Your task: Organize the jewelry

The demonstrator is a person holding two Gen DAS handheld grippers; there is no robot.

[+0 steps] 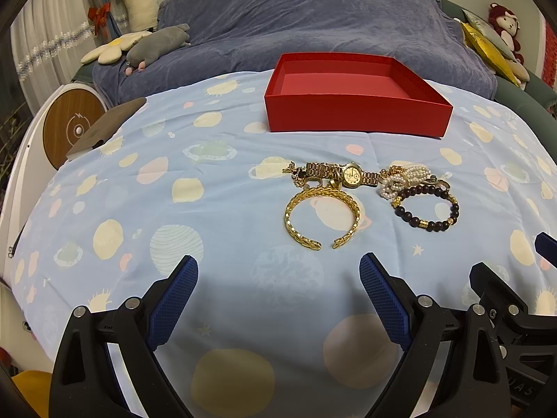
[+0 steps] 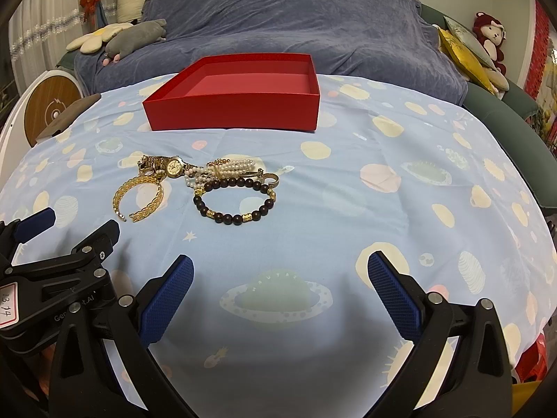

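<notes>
1. Blue-padded left gripper [image 1: 278, 271] and right gripper [image 2: 280, 270] hang spread wide, holding nothing, over the bedspread's [image 1: 216, 209] near edge.
2. Mid-bedspread lie the gold cuff [image 1: 322, 217], watch [image 1: 351, 174], pearls [image 1: 400, 179] and bead bracelet [image 1: 426, 207], all unsorted.
3. Toward the far edge, the red box [image 1: 355, 115] is empty; nothing is done.

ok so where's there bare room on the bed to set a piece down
Free: inside the red box, the sheet right of the dark bead bracelet, and the strip between box and jewelry. Crowded: the watch, gold cuff and pearls touch and overlap.
</notes>
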